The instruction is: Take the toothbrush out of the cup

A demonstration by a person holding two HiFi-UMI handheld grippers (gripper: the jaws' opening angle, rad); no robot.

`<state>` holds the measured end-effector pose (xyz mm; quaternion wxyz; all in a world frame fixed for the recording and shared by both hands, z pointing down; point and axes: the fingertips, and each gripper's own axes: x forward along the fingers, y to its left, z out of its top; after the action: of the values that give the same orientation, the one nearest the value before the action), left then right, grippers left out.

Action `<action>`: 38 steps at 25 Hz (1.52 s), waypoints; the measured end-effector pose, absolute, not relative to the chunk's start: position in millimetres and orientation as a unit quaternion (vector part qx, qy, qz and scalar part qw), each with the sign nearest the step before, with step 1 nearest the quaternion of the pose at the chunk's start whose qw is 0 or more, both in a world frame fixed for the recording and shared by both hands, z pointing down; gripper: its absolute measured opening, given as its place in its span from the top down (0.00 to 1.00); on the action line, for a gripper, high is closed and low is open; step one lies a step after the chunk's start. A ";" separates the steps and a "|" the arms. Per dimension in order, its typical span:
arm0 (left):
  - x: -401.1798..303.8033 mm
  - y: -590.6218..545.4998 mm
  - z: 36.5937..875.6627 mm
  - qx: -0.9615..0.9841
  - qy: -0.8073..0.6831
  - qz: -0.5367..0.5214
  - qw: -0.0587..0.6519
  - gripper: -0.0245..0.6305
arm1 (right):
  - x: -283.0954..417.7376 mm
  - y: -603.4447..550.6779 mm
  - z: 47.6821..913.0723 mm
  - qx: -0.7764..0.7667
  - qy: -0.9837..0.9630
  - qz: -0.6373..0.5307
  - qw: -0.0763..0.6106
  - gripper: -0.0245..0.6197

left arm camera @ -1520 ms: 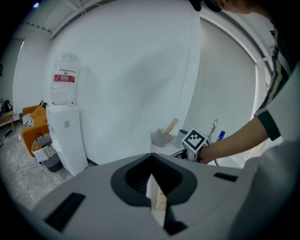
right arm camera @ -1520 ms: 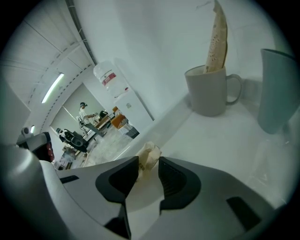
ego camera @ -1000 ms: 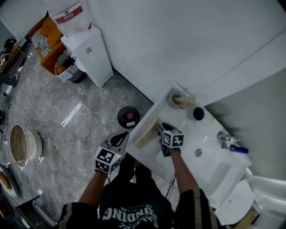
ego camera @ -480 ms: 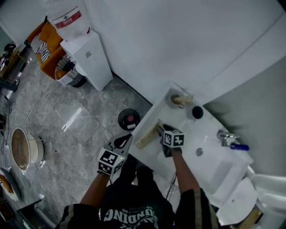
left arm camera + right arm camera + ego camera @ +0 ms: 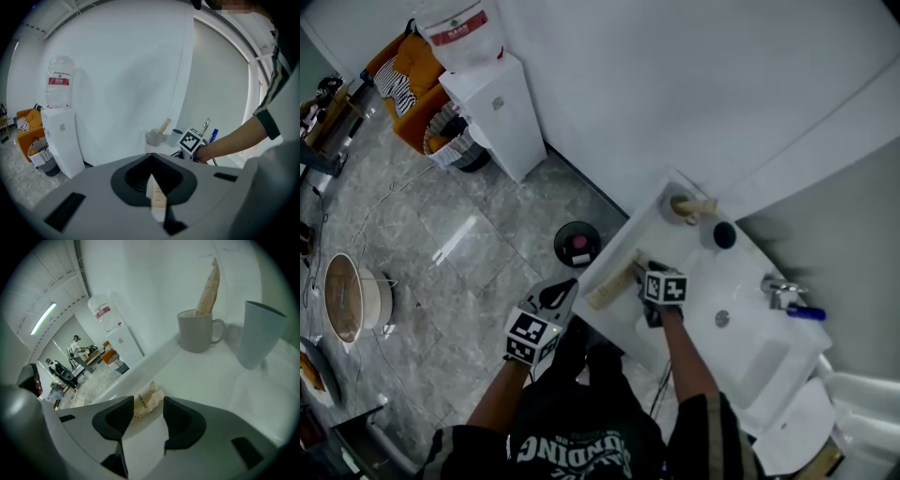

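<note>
We noted the right gripper (image 5: 643,274) low over the counter (image 5: 206,376), pointing steeply down, its jaws opening towards full spread. A wrapped brush (image 5: 144,405) lay flat near the counter's front edge. Its end showed between the jaws, and neither pad pressed on it. We judged this the release step: one brush out of the mug and set down.

The mug (image 5: 196,331) stood well back, with a second brush (image 5: 208,284) leaning upright in it and a grey cup (image 5: 260,333) just beside.

The left gripper (image 5: 152,180) hung off to the side of the counter, jaws closed on a small printed paper packet (image 5: 157,204).

Next, as we read it, the right gripper lifts clear without dragging the wrapper. If the second brush counts, it then reaches to the mug and pinches that wrapper above the rim.
</note>
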<state>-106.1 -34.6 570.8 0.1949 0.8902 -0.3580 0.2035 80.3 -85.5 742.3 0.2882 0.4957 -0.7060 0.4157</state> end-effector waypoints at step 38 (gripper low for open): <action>51.8 -73.2 516.7 0.953 -0.216 0.167 0.131 0.96 | 192.6 -64.9 501.3 0.688 -0.713 0.125 0.050 0.77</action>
<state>51.8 -73.2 516.7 0.1313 0.9530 -0.2164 0.1667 192.6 -64.9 501.3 0.0495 0.6883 -0.7128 0.1251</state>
